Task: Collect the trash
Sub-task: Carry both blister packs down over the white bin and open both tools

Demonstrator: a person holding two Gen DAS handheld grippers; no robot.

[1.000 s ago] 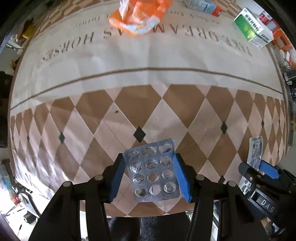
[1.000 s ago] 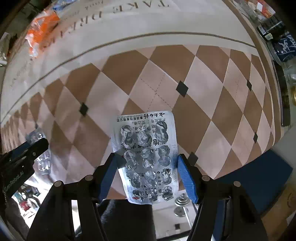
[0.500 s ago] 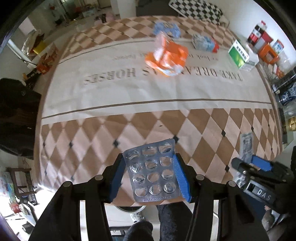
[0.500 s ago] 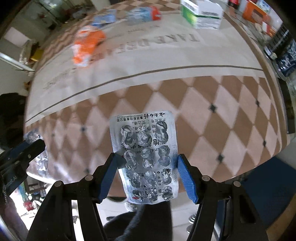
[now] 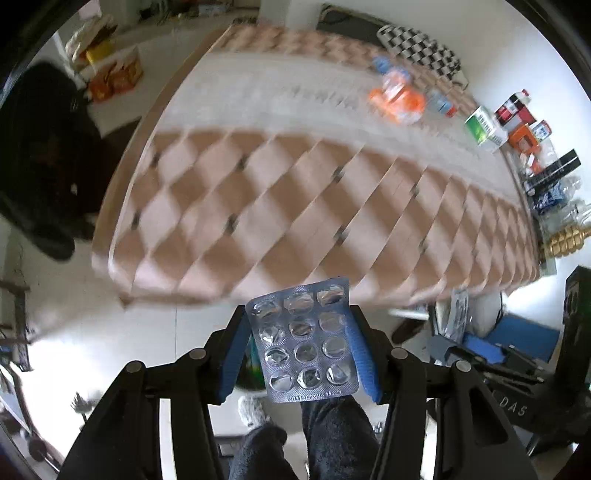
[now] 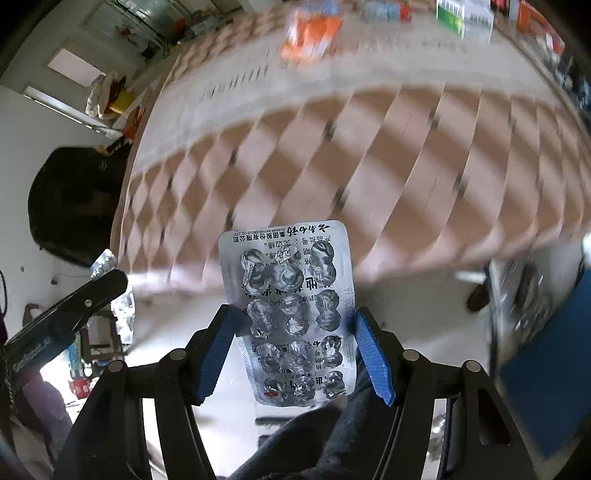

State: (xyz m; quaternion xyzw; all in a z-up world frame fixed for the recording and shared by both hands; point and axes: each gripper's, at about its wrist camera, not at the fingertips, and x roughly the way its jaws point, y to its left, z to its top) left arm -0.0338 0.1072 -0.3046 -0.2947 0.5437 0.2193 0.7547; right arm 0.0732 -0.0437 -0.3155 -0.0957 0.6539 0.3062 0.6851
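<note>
My left gripper is shut on an empty silver blister pack, held off the near edge of the table above the floor. My right gripper is shut on a second, crumpled blister pack with printed foil, also held past the table's near edge. The left gripper shows at the left of the right wrist view. An orange wrapper lies far back on the table; it also shows in the right wrist view.
A green and white box, a blue packet and several boxes and bottles sit along the table's far right side. A black chair stands left of the table. My legs are below the grippers.
Both grippers have pulled back and up from over the tablecloth to beyond the table's near edge, each still holding its blister pack. The view is now blurred by motion.
</note>
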